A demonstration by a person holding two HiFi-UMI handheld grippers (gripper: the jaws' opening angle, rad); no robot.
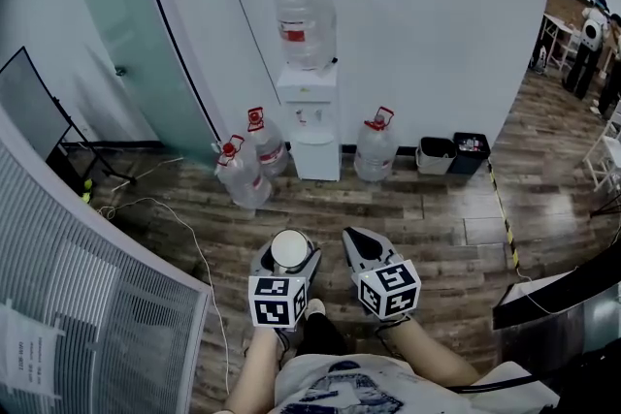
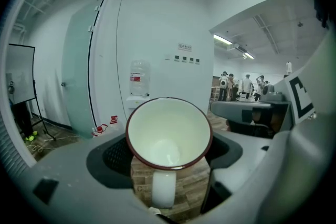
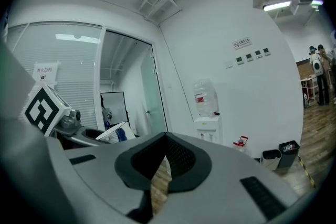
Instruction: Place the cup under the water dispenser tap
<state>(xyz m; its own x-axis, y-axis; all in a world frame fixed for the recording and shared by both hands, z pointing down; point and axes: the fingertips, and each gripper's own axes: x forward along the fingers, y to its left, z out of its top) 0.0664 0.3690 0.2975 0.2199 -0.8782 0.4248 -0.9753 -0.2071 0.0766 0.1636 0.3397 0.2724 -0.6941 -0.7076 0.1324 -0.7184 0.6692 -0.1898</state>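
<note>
I see a white enamel cup (image 2: 168, 134) with a dark red rim, its mouth facing the camera and its handle (image 2: 164, 189) pointing back toward it. My left gripper (image 2: 168, 153) is shut on the cup, one jaw on each side. In the head view the cup (image 1: 288, 250) is held in the left gripper (image 1: 288, 245) above the wooden floor. The white water dispenser (image 1: 309, 116) stands against the far wall with a clear bottle (image 1: 306, 22) on top, well ahead of both grippers. My right gripper (image 1: 357, 243) is shut with nothing between its jaws (image 3: 164, 145). The dispenser (image 3: 207, 119) shows far off.
Three spare water jugs (image 1: 243, 172) (image 1: 267, 143) (image 1: 376, 148) stand on the floor beside the dispenser. Two bins (image 1: 436, 154) (image 1: 470, 152) sit to its right. A glass door (image 1: 146, 44) is at left, a cable (image 1: 189, 233) crosses the floor, and people (image 1: 592, 39) stand far right.
</note>
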